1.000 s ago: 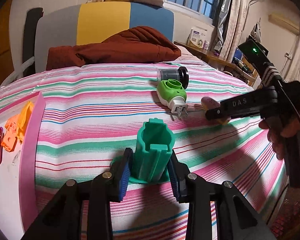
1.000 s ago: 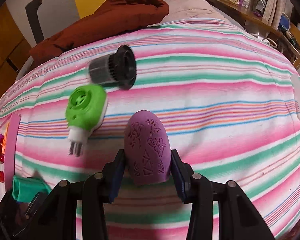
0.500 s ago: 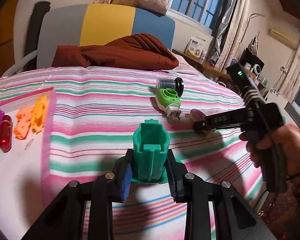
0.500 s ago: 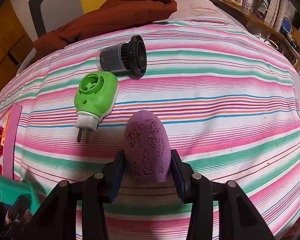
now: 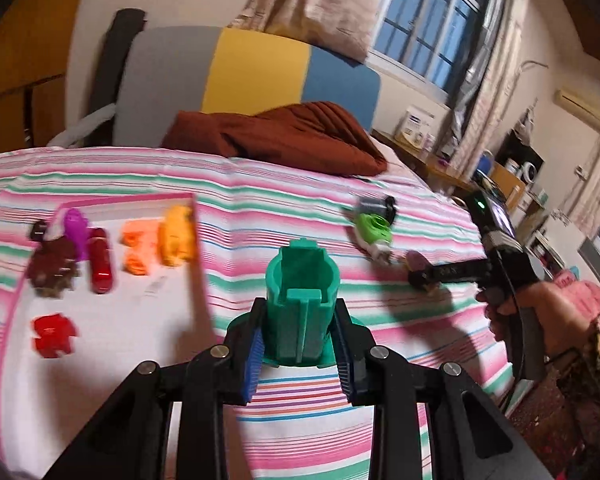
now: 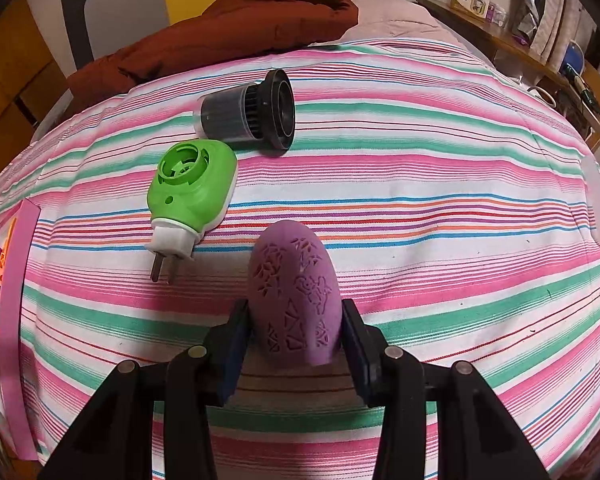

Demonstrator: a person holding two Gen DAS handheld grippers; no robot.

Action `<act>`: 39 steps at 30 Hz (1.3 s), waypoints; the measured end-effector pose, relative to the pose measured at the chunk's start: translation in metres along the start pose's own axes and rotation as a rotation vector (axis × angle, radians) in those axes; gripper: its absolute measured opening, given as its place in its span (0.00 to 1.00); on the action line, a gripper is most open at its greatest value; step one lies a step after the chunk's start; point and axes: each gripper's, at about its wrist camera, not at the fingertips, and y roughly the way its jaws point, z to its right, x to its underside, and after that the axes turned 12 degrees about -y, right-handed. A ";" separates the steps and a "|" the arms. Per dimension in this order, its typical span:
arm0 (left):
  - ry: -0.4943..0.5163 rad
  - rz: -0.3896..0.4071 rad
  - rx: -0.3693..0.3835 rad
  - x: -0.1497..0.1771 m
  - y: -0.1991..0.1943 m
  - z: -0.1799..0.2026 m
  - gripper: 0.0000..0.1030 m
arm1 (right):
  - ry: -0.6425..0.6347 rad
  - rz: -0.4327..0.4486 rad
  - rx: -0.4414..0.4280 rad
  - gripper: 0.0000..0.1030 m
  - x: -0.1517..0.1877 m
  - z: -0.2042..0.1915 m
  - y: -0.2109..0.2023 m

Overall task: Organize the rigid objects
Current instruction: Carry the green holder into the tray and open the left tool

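Note:
My left gripper (image 5: 300,320) is shut on a teal green plastic holder (image 5: 300,280) with a round flange, held upright just above the striped bedspread. To its left lies a white tray with a pink rim (image 5: 132,199) holding several small red, orange, yellow, purple and brown pieces. My right gripper (image 6: 295,312) is shut on a purple egg-shaped shell (image 6: 292,280) with cut-out patterns, resting low on the bed. It also shows in the left wrist view as the right gripper (image 5: 424,276), held by a hand.
A lime green plug-in device (image 6: 192,184) and a black and grey cylinder (image 6: 248,114) lie on the bed beyond the egg. A rust-brown quilt (image 5: 292,136) is heaped at the headboard. The bed's edge drops off on the right, and a cluttered desk (image 6: 500,36) stands beyond it.
The left jaws closed on the teal holder, then lifted it and swung it left, bringing the tray into fuller view. The right gripper and the egg stayed put.

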 end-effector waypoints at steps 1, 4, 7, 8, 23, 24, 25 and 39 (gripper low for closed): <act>-0.008 0.008 -0.012 -0.002 -0.004 -0.006 0.30 | -0.002 0.000 0.003 0.43 -0.001 -0.002 0.001; -0.039 0.016 -0.074 -0.009 -0.009 -0.029 0.30 | -0.008 0.000 0.009 0.43 -0.002 -0.003 0.002; -0.090 -0.006 -0.128 -0.013 -0.007 -0.054 0.30 | -0.013 0.001 0.014 0.43 -0.001 -0.003 0.001; -0.108 -0.023 -0.135 -0.013 -0.004 -0.060 0.30 | -0.014 0.002 0.015 0.43 -0.002 -0.003 0.002; -0.136 -0.077 -0.273 -0.020 0.015 -0.109 0.41 | -0.025 0.006 0.028 0.43 -0.003 -0.002 0.002; -0.141 -0.070 -0.274 -0.018 0.013 -0.110 0.46 | -0.026 0.006 0.028 0.43 -0.003 -0.002 0.003; -0.147 -0.060 -0.277 -0.017 0.010 -0.111 0.53 | -0.026 0.006 0.028 0.43 -0.003 -0.002 0.003; -0.138 0.028 -0.265 0.006 -0.025 -0.102 0.89 | -0.025 0.003 0.033 0.43 0.000 -0.001 0.000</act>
